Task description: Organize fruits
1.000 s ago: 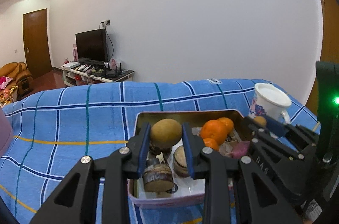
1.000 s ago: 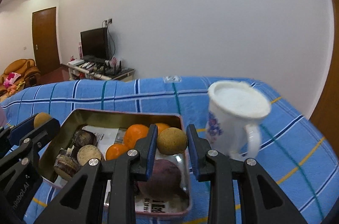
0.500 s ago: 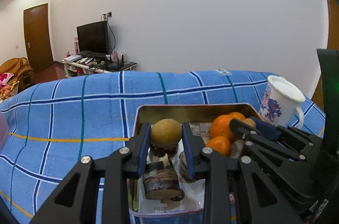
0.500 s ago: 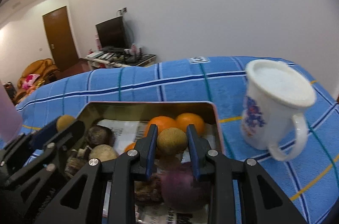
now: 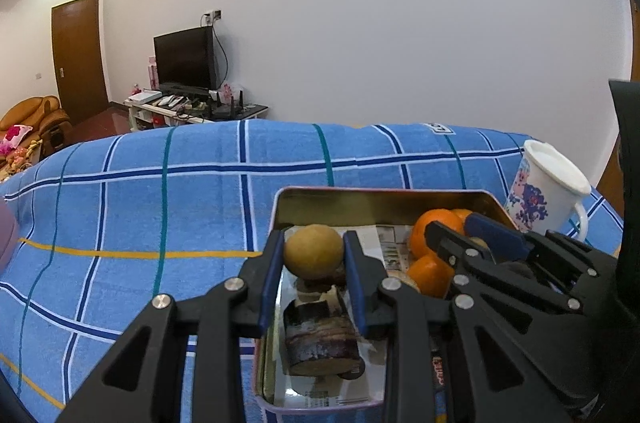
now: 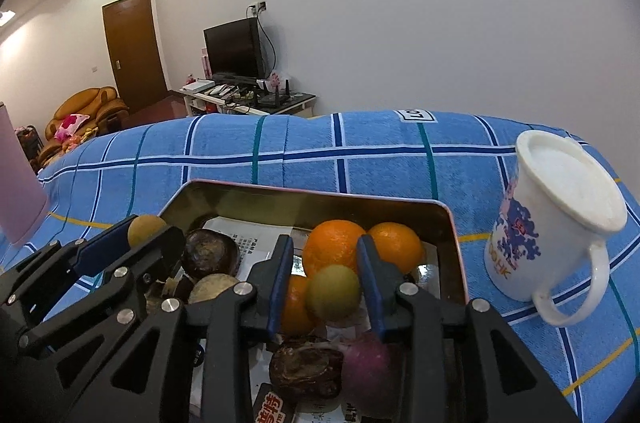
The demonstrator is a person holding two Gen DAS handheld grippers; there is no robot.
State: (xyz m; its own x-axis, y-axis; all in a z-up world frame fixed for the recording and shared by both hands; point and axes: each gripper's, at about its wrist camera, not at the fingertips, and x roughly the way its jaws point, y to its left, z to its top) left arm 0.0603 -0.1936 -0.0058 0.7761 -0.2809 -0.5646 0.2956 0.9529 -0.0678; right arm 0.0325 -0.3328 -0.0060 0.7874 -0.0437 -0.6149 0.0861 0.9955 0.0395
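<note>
Over the metal tin [image 6: 454, 223] on the blue checked cloth [image 5: 160, 191], the left gripper [image 5: 314, 261] pinched one yellow-brown fruit [image 5: 314, 250] while the right gripper [image 6: 328, 285] appeared to have parted around another [image 6: 333, 292], which, dropped, could roll against the oranges [image 6: 334, 243].

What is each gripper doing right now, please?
Left gripper: shut on a yellow-brown round fruit over the tin.
Right gripper: open, a small greenish-yellow fruit loose between its fingers, gaps showing on both sides.
</note>
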